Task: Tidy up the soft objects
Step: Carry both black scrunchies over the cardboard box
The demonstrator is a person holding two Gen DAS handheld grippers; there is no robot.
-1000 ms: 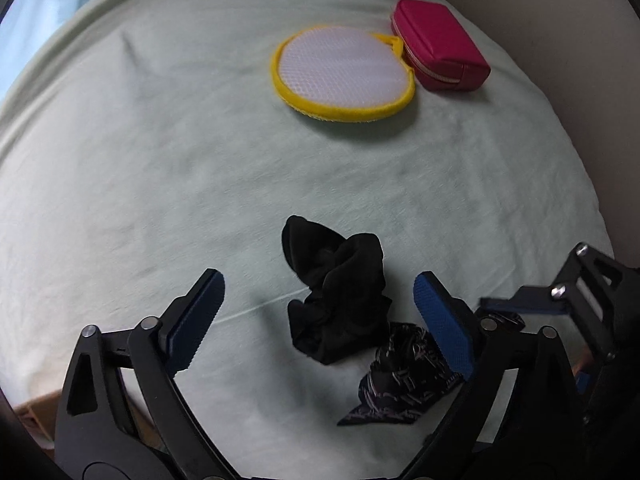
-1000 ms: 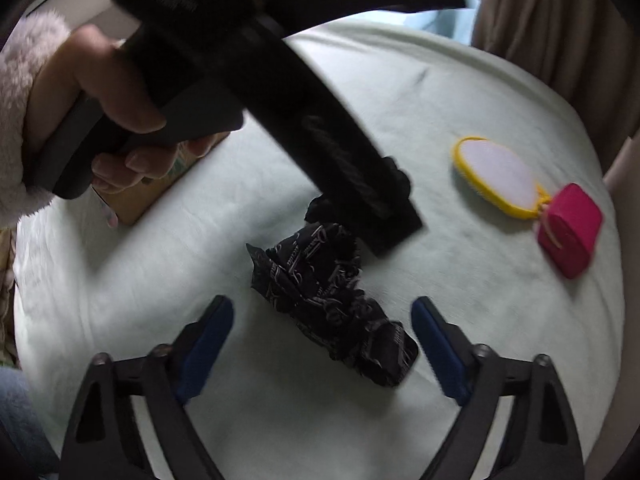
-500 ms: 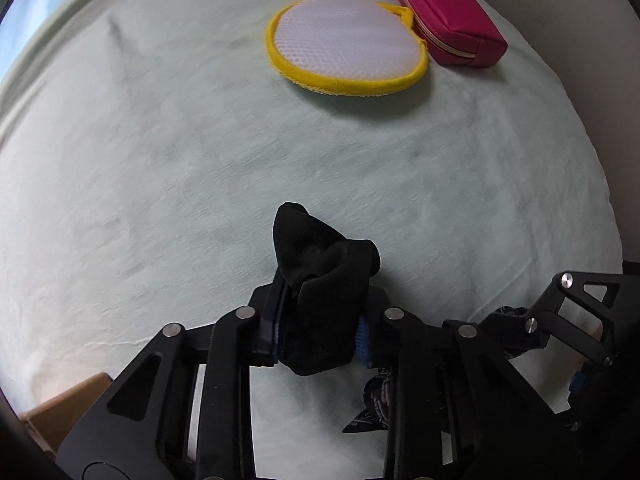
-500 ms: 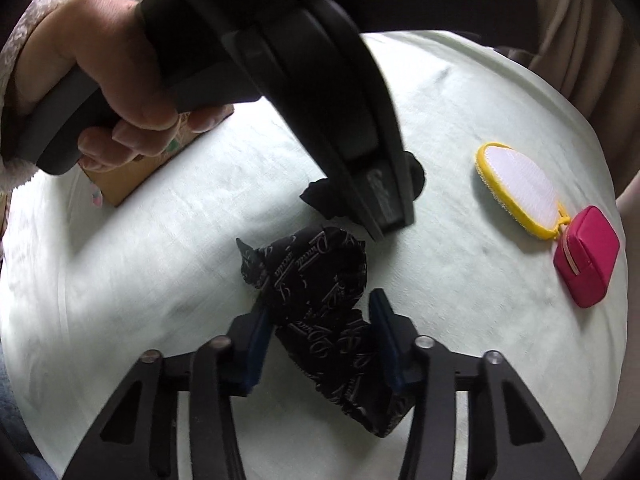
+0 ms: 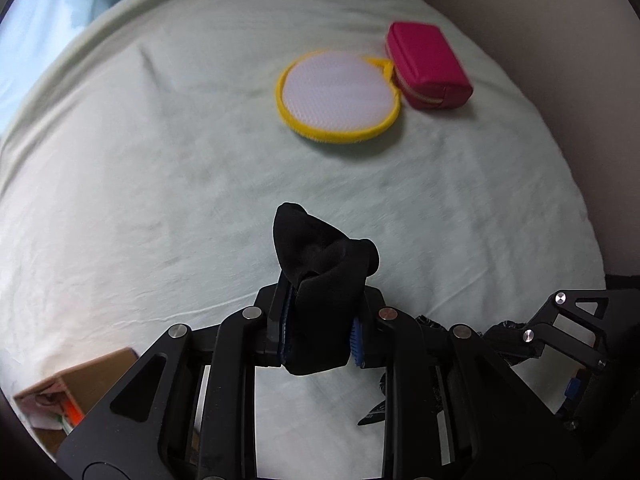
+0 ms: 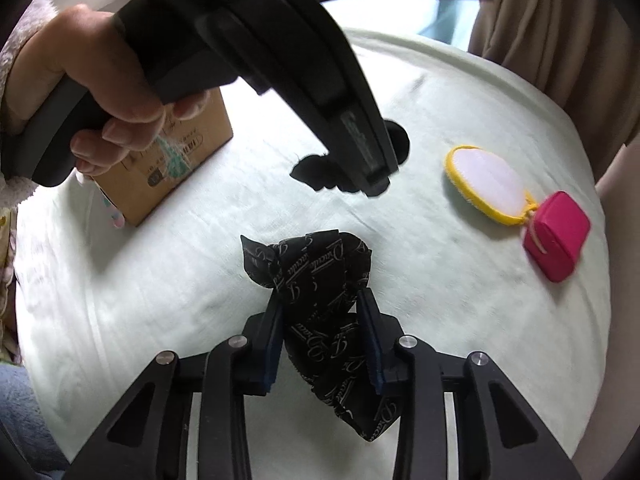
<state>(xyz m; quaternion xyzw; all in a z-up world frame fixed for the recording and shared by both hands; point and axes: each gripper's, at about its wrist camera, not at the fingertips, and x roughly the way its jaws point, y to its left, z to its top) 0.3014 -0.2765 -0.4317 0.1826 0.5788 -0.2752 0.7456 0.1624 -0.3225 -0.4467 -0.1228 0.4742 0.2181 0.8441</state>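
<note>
My left gripper (image 5: 320,320) is shut on a plain black cloth (image 5: 320,264) and holds it above the pale green sheet (image 5: 160,160). My right gripper (image 6: 324,320) is shut on a black printed scarf (image 6: 316,280), lifted off the sheet with its tail hanging down. In the right wrist view the left gripper's body (image 6: 280,40) and the hand holding it cross the top, with the black cloth (image 6: 316,168) showing below it. The scarf is mostly hidden in the left wrist view.
A round yellow-rimmed white mesh pad (image 5: 338,96) and a magenta zip pouch (image 5: 428,66) lie together at the far right of the sheet. A cardboard box (image 6: 168,160) stands at the left edge. Beige curtains (image 6: 560,20) hang at the back right.
Both grippers have gone from open over the cloths to shut on them. Each cloth has been lifted off the sheet, and the two have come apart.
</note>
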